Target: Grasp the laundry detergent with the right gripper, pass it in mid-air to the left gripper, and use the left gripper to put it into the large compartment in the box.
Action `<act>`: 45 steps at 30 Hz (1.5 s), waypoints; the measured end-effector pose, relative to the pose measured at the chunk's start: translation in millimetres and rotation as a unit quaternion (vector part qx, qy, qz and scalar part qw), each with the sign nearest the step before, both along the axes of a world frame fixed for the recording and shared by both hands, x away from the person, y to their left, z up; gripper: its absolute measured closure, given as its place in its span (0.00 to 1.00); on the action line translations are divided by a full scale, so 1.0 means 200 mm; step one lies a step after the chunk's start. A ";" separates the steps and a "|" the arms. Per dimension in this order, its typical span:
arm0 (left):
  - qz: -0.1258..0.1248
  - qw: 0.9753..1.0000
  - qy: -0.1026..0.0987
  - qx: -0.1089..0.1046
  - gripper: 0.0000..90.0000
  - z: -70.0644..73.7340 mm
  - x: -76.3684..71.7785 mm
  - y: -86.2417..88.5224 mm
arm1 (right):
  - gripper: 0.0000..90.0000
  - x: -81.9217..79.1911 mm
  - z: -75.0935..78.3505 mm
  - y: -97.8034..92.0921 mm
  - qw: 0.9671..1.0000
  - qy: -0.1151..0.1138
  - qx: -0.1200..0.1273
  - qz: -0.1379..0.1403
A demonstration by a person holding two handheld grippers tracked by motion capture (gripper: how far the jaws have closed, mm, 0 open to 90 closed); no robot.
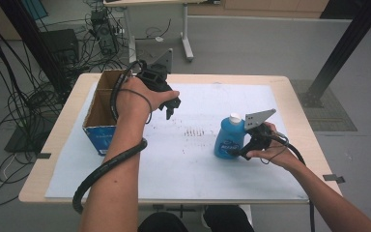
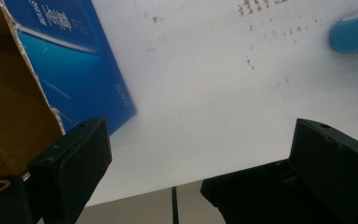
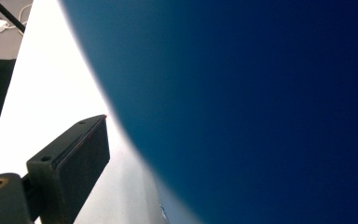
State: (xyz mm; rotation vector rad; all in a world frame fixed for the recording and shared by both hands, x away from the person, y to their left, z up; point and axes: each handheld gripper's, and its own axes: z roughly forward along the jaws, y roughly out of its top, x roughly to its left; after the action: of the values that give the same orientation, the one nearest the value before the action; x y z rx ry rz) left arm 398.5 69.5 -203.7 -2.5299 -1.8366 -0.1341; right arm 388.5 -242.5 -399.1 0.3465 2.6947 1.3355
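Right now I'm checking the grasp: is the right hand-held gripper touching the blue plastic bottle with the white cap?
Cannot tell. In the high view the right hand-held gripper sits against the blue plastic bottle, but no contact line or gap shows plainly.

Open passage: bare white mat [image 1: 183, 159] across the centre and lower middle of the high view, between box and bottle.
Obstacle, left of frame: open cardboard box [image 1: 101, 113], upright at the mat's left edge.
Obstacle, right of centre: blue bottle [image 1: 230, 137], upright.
Left gripper [image 1: 171, 107] hangs just right of the box.
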 end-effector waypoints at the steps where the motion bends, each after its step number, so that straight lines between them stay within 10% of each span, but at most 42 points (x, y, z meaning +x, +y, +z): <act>1: 0.000 1.000 0.001 0.000 0.07 0.00 0.00 0.00 | 0.07 0.00 0.00 0.00 1.000 -0.003 0.002 -0.001; 25: 0.000 1.000 0.004 0.001 0.07 -0.01 0.01 0.01 | 0.40 0.02 -0.03 -0.01 1.000 -0.010 0.019 0.017; 45: -0.001 1.000 0.005 0.002 0.07 -0.02 0.02 0.00 | 0.44 0.03 -0.03 -0.01 0.999 -0.002 0.024 0.026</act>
State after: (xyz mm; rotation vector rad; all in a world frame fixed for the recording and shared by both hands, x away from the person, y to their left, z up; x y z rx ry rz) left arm 402.1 69.0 -208.4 -2.5257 -1.8278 -0.1248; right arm 394.1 -245.2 -404.9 0.2809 2.6904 1.4141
